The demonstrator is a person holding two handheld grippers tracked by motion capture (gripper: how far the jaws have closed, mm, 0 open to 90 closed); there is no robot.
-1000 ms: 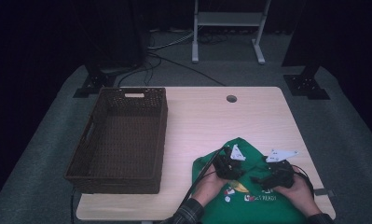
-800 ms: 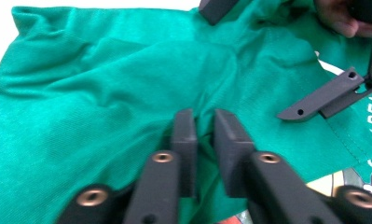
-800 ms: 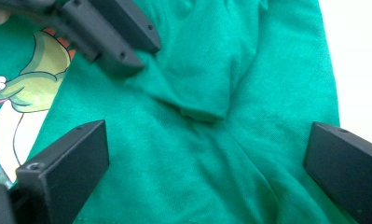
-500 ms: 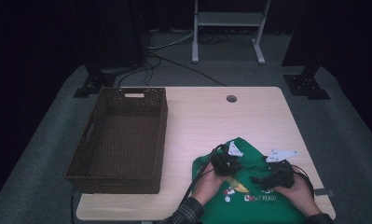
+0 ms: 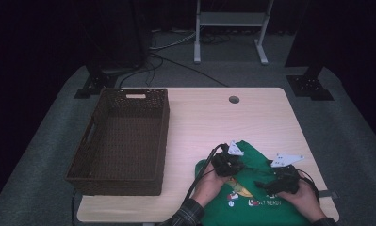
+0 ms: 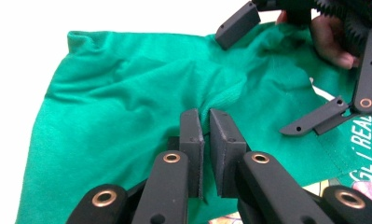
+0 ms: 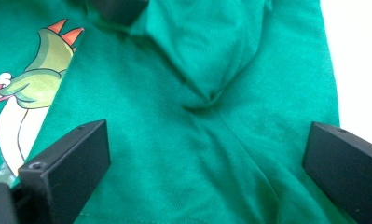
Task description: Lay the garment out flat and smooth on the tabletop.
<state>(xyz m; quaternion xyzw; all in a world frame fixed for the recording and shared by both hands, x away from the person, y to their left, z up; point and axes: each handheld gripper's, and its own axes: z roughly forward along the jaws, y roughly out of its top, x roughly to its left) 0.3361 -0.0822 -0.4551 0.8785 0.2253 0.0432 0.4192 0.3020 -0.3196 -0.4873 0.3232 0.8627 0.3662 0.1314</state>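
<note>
A green T-shirt (image 5: 249, 157) with a cartoon print (image 7: 34, 70) lies spread at the table's front right. My left gripper (image 5: 226, 165) sits on its upper left part. In the left gripper view this gripper (image 6: 206, 114) is shut on a raised fold of the green cloth (image 6: 118, 93), which puckers toward the tips. My right gripper (image 5: 270, 183) rests on the shirt to the right. In the right gripper view this gripper (image 7: 207, 154) stands wide open, its jaws on either side of flat cloth (image 7: 141, 93) with a small crease. Its black fingers (image 6: 237, 23) also appear in the left gripper view.
A dark wicker basket (image 5: 163, 136) stands on the left half of the light wooden table (image 5: 223, 122). A round cable hole (image 5: 233, 99) is near the far edge. Stand bases and cables sit on the floor behind the table.
My left gripper has shifted slightly up and to the left on the shirt. The right hand has kept still.
</note>
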